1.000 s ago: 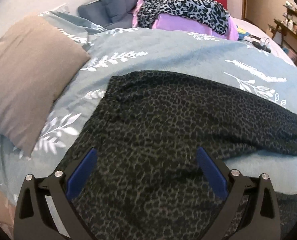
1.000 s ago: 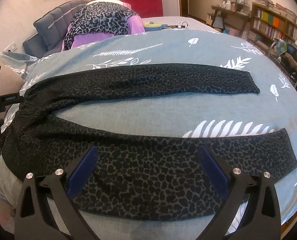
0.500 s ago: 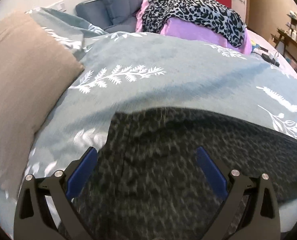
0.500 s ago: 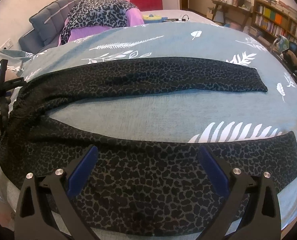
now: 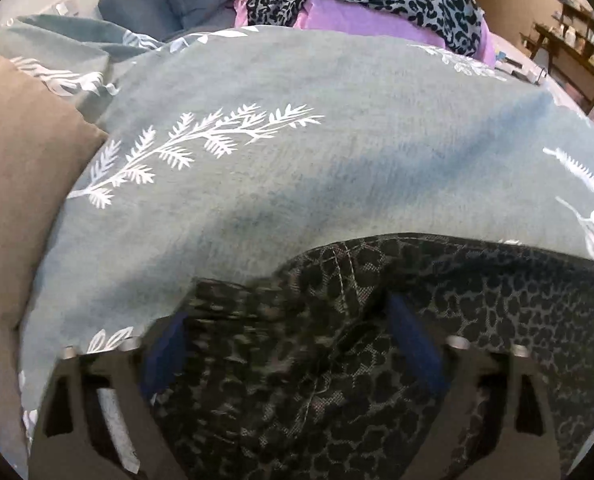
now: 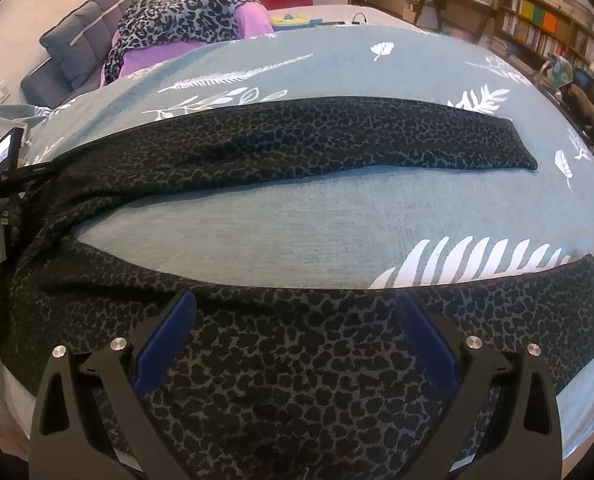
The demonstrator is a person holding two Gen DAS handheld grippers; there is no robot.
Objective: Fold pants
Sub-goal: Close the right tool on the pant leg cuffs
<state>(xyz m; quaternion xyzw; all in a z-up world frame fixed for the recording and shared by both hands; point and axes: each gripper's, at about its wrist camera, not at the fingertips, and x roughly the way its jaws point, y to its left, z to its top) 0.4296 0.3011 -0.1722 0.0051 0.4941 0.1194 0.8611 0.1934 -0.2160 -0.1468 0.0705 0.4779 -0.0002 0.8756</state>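
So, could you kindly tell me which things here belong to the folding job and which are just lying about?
Part of the job:
- leopard-print pants
- left gripper
- right gripper

Just lying about:
- tan cushion
- leopard and purple bedding pile
- bookshelf

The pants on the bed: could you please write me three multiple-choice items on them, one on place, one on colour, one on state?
1. Where does the right gripper hover?
A. over the near leg
B. over the far leg
C. over the bare bedspread

2. What colour is the bedspread under the pants?
A. red
B. blue-grey with white leaves
C. plain yellow

3. How do the two legs lie?
A. stacked
B. spread apart
C. rolled up

Answers: 1 A, the near leg fills the gap between its open fingers. 2 B, white fern prints show. 3 B, bedspread shows between the legs.
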